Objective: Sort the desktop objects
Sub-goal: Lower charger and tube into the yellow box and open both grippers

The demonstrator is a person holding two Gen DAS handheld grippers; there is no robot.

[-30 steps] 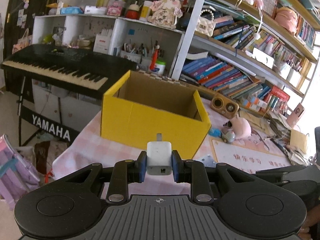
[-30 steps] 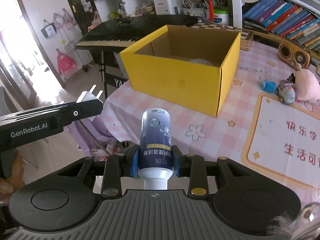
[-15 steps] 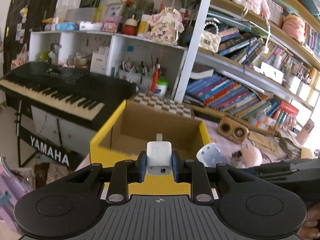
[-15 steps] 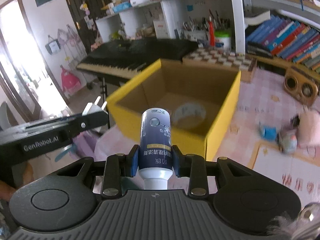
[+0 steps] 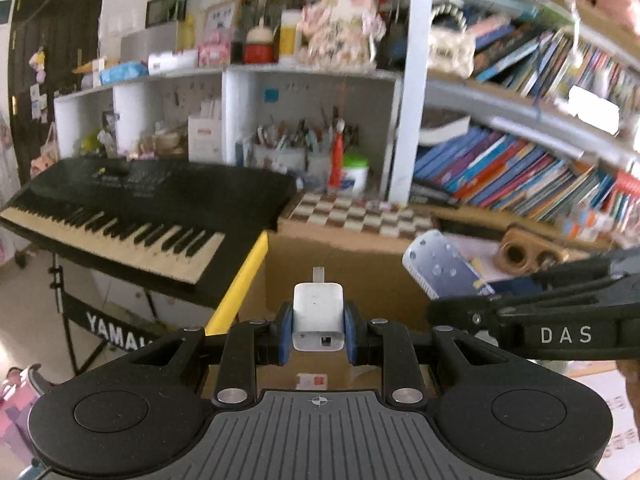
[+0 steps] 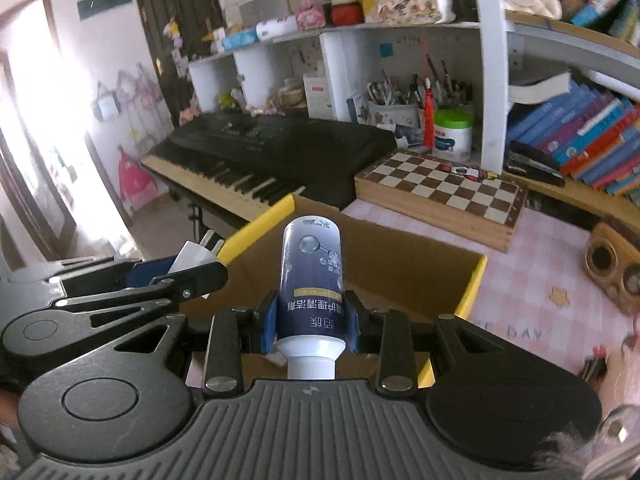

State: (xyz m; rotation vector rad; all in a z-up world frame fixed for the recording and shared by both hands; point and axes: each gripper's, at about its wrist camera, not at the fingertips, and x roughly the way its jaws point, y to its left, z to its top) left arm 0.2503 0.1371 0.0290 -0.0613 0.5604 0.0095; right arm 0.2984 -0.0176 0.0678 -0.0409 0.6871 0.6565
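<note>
My left gripper [image 5: 318, 326] is shut on a white plug adapter [image 5: 318, 316], prongs pointing forward, held above the open yellow cardboard box [image 5: 244, 280]. My right gripper [image 6: 311, 320] is shut on a dark blue bottle [image 6: 312, 276] with a white cap, also above the box [image 6: 472, 284]. The bottle shows in the left wrist view [image 5: 444, 268], with the right gripper's side [image 5: 560, 316] beside it. The left gripper [image 6: 160, 280] with the adapter [image 6: 196, 254] shows at the left of the right wrist view. The box floor is mostly hidden.
A black Yamaha keyboard [image 5: 120, 208] stands left of the box. A wooden chessboard [image 6: 440, 192] lies behind it. A wooden speaker [image 6: 616, 272] sits on the pink checked tablecloth [image 6: 540, 272] at right. Bookshelves and pen holders [image 6: 404, 108] fill the back.
Both grippers have moved forward from in front of the box to over its open top, each still holding its object. The two grippers are now closer together.
</note>
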